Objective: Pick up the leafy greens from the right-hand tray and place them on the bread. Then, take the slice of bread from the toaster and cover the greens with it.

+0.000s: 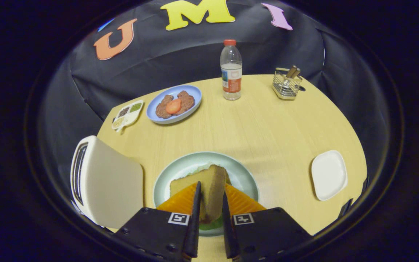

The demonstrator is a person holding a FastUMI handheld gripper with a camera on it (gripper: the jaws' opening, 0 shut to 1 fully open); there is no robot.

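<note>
Bread slice (212,189): held on edge between the two fingers, tilted, its flat face turned toward the toaster side, directly over the pale green plate (180,169).
Gripper (209,203): fingers drawn in close with both inner faces against the slice; grip looks firm, no gap showing on either side.
Leafy greens (195,168): a pale green fringe peeks out behind the held slice, and a brighter bit shows low between the fingers; they lie on the plate, under the slice.
Lower bread: an orange ridged surface spreads on the plate to either side of the fingers; hard to tell whether this is the bottom piece or part of the finger pads.
Toaster (104,180): white, just beside the plate, slot facing away from it; slot contents not readable.
White tray (328,174): on the other side of the plate, well apart, bare.
Key relation: slice stands upright with its long axis running away from the fingers; greens lie straight below. My judgement: it must be tipped flat and lowered, not carried sideways.
Stage: judged late, covering step under way.
Background: blue plate of patties (175,103), water bottle (231,71), wire basket (286,84), far across the table (267,123).
</note>
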